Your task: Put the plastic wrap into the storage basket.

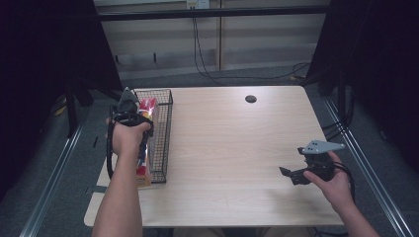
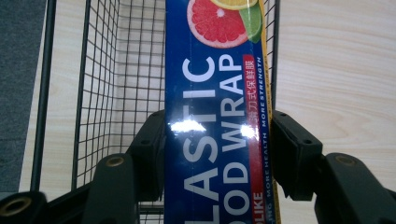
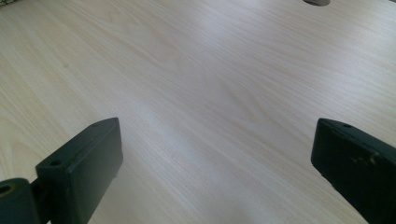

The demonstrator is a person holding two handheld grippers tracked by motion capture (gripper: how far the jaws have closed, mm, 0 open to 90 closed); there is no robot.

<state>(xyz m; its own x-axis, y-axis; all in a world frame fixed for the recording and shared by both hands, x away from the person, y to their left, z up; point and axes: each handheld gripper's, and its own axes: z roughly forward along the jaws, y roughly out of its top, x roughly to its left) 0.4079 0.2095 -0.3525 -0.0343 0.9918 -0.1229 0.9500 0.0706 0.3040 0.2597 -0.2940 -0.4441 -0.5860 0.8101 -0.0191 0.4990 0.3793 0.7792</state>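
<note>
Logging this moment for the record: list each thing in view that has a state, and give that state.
Left gripper: shut on the plastic wrap box, over the basket.
Plastic wrap box: held between the jaws, lengthwise along the wire basket.
Wire basket: upright at the table's left edge, box partly inside.
Right gripper: open, nothing between the jaws, above bare table.

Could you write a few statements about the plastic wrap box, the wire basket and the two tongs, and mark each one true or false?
1. The left tongs are shut on the plastic wrap box. True.
2. The box is held over the wire basket. True.
3. The right tongs grip a bottle. False: they are open, with only the table beneath.
4. The basket stands at the table's right edge. False: it stands at the left edge.
</note>
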